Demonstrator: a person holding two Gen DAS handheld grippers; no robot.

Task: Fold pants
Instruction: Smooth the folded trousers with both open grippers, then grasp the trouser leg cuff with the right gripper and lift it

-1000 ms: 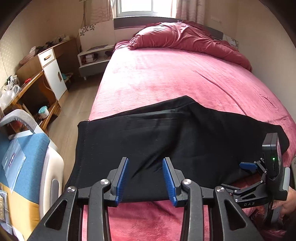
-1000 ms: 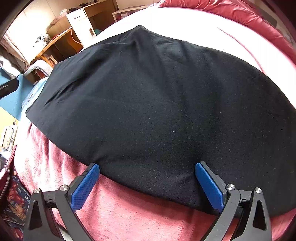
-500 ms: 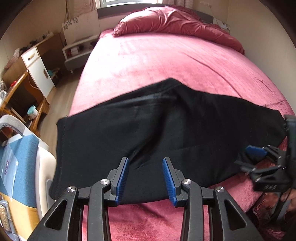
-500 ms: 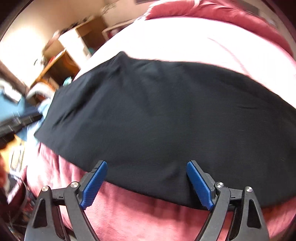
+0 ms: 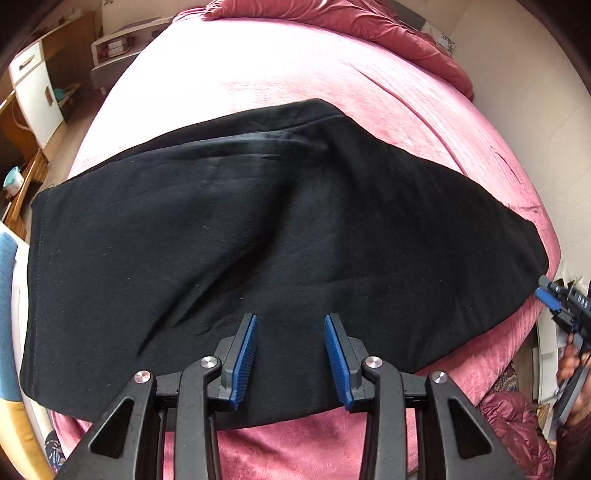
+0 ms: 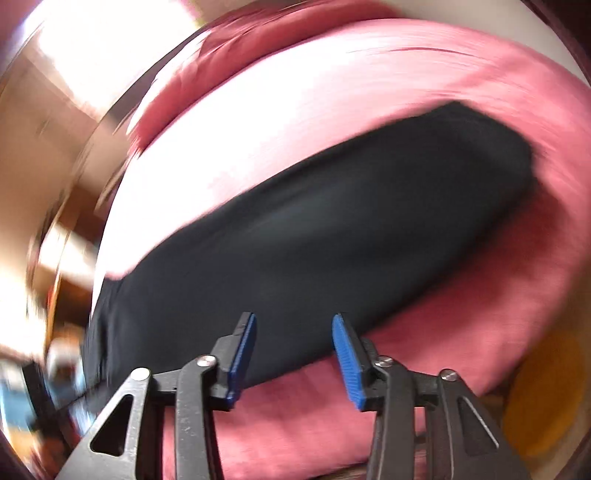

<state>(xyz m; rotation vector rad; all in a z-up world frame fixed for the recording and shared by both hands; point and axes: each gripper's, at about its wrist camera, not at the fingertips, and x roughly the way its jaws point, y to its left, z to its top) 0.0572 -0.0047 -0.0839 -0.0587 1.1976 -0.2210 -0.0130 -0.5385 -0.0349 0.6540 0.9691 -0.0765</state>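
Left wrist view: black pants (image 5: 258, 240) lie flat across a pink bed (image 5: 280, 70), already doubled lengthwise, hem at the left end, near edge close to the bed's front edge.
Left claw (image 5: 291, 354): partly spread, hovering over the near edge, nothing between the pads.
Right claw (image 6: 293, 356): jaws have just been closing, now partly spread with nothing between them; seen past the pants' right end in the left wrist view, a hand on its grip.
Step, as judged: taking hold of the pants' ends for a crosswise fold. Best done by pinching every layer at each corner, lifting evenly, and laying one end square on the other so that no crease forms.
Surface: soft plush cover, likely to drag on the cloth.
Room: rumpled quilt (image 5: 369, 26) at the head of the bed, wooden desk (image 5: 22, 173) and white cabinet (image 5: 33, 92) at left, pale wall at right. Right wrist view is badly blurred.
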